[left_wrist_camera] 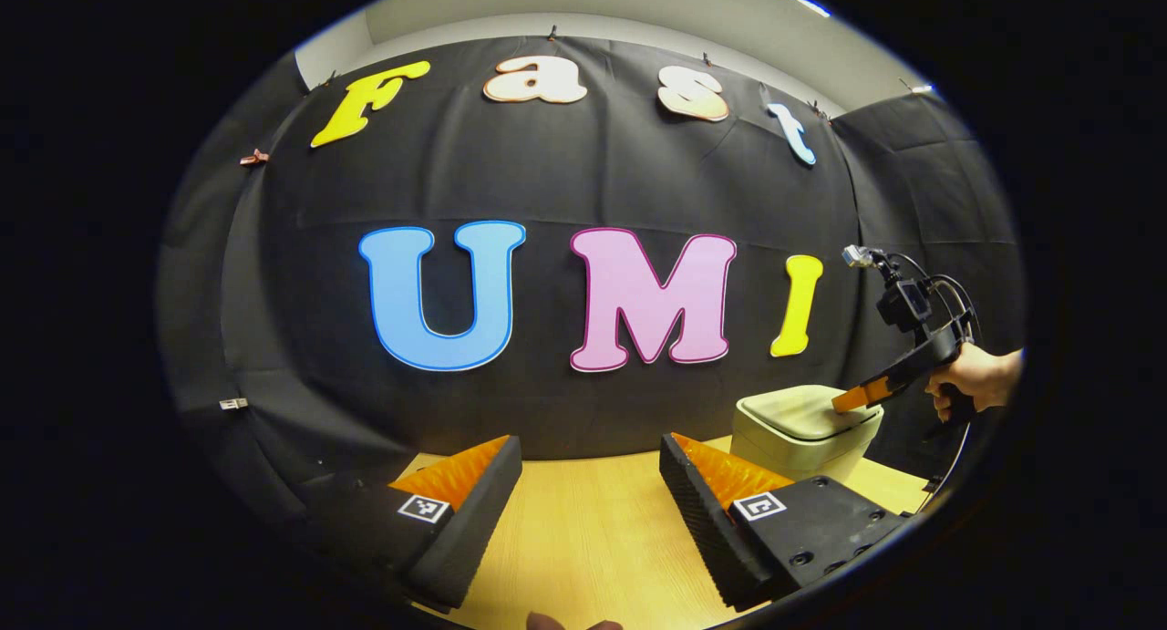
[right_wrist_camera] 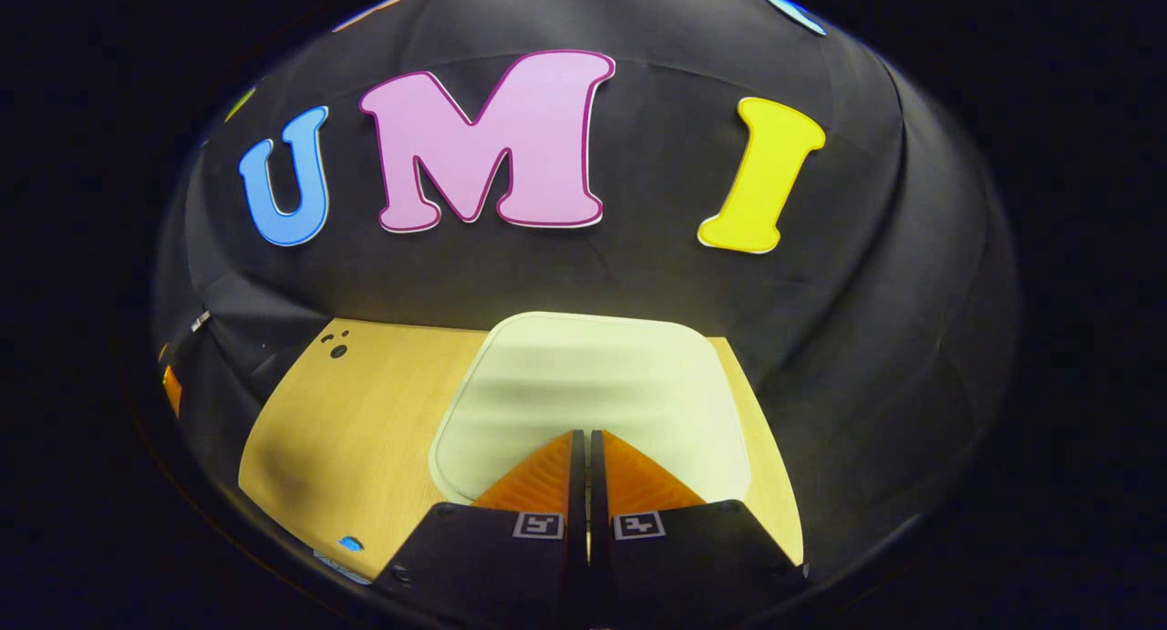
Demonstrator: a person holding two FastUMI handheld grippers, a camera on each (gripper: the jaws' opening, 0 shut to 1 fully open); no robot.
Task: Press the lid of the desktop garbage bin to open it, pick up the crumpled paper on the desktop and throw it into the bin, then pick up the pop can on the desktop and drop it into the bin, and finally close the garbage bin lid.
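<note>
At the far right of the wooden desktop (left_wrist_camera: 583, 530), close to the black cloth wall, the pale garbage bin (left_wrist_camera: 802, 434) stood with its lid (right_wrist_camera: 593, 393) down. The right gripper (right_wrist_camera: 585, 443) had its two fingers brought together with nothing between them, and in the right gripper view their tips lay over the near half of the lid, at or just touching its surface; the left gripper view showed the same tool (left_wrist_camera: 852, 397) reaching in from the right, held by a hand (left_wrist_camera: 975, 379), its tip on the lid's right edge. The left gripper (left_wrist_camera: 593, 480) hovered low over bare desktop with its fingers spread wide and holding nothing, well apart from the bin. Neither the crumpled paper nor the pop can could be made out. By my judgement this was the opening press, not yet finished, since the lid looked flat. The risk was a push landing too near the rim: the light bin could tip or slide toward the wall instead of the latch releasing. The closed tips might also skid off the smooth lid if they came down at a slant.
</note>
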